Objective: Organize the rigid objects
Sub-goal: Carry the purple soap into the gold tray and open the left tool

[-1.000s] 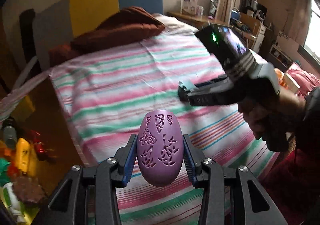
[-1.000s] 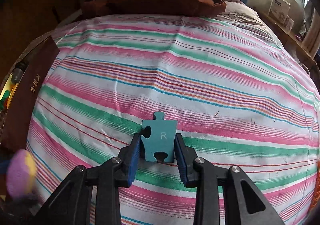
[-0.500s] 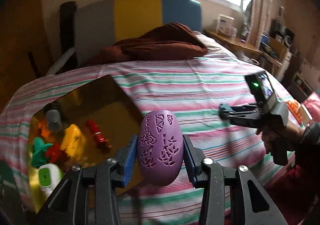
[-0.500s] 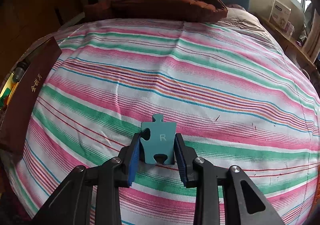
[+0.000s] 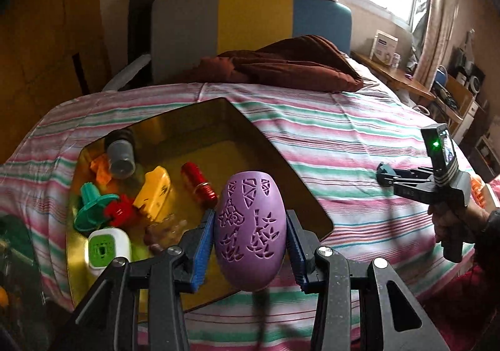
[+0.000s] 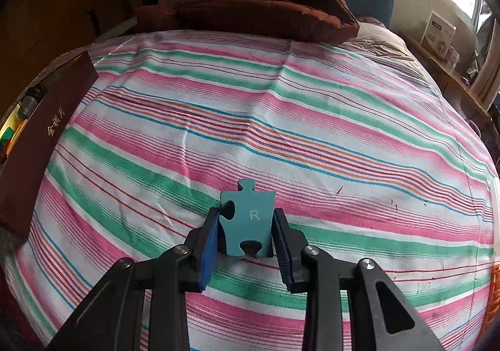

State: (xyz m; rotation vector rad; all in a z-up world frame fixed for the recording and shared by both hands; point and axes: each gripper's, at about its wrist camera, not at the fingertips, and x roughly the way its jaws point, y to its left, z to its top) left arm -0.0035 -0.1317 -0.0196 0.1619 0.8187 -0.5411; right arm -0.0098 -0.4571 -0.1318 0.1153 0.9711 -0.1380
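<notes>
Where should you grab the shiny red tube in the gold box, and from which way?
Probably around the middle of its body. The red tube lies on its side on the gold box's floor, its far end clear but the purple egg crowding its near end. Coming down from above, fingers across its narrow width, looks safest; a round, smooth tube might roll.

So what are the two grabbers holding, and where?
Left gripper squeezes the purple egg by its sides. Right gripper pinches the teal puzzle piece by its side edges.

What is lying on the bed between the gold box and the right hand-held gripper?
Nothing: in the left wrist view, only bare striped bedsheet lies between the gold box and the right hand-held gripper.
</notes>
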